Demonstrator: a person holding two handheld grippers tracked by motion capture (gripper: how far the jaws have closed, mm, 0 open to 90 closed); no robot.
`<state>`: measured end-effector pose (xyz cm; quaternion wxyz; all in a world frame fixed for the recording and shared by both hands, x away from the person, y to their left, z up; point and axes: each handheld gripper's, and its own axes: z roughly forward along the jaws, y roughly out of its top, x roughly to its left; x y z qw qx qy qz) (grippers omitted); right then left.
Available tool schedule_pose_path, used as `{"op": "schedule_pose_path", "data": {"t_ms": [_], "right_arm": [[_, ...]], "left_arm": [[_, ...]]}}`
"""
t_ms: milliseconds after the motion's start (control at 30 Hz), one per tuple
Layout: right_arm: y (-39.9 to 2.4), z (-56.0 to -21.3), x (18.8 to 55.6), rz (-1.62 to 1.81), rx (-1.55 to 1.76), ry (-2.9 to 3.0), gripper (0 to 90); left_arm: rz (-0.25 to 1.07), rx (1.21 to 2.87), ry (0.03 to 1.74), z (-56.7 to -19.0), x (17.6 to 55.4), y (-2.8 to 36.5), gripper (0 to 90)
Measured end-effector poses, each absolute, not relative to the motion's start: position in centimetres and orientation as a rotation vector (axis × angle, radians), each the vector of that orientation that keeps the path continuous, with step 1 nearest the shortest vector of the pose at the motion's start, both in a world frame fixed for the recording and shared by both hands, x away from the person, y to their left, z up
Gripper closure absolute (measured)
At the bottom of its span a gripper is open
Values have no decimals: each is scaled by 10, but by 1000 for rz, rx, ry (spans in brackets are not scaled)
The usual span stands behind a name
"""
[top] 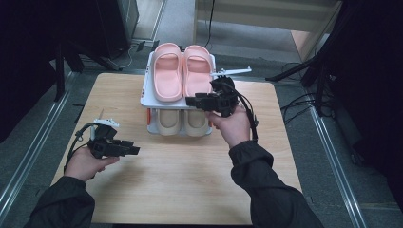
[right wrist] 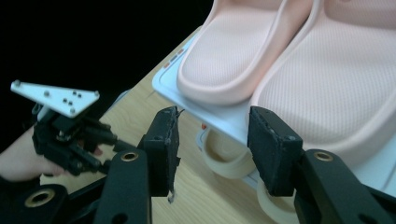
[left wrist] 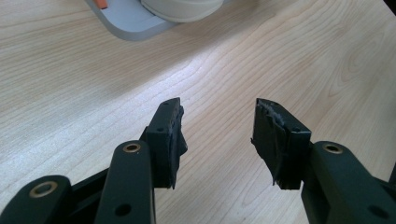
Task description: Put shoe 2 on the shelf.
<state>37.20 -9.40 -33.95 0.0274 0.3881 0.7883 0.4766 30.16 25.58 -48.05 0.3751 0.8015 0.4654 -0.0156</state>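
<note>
Pale wooden bench [top: 190,175] is carrying a two-tier rack [top: 146,95] at its far edge; right gripper [right wrist: 212,140], jaws parted, is nearing the pink slippers [top: 183,71]; left gripper [left wrist: 217,135] is idling released.

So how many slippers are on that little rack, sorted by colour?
Pink slippers, top shelf: 2
Cream slippers, lower shelf: 2
Total: 4 slippers on the white rack
</note>
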Motion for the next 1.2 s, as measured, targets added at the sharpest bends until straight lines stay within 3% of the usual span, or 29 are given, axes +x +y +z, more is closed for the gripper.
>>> {"op": "schedule_pose_path", "data": {"t_ms": [700,900,1200], "right_arm": [[-153,-412,328,1467,1021,2508,505],[-161,-438,317,1417,964,2539,455],[-173,-472,309,1425,977,2547,455]], "left_arm": [[-15,2063,1195,-484,301,255,427],[-32,2105,1184,-489,301,254,383],[0,2103,1170,-488,294,257,358]]}}
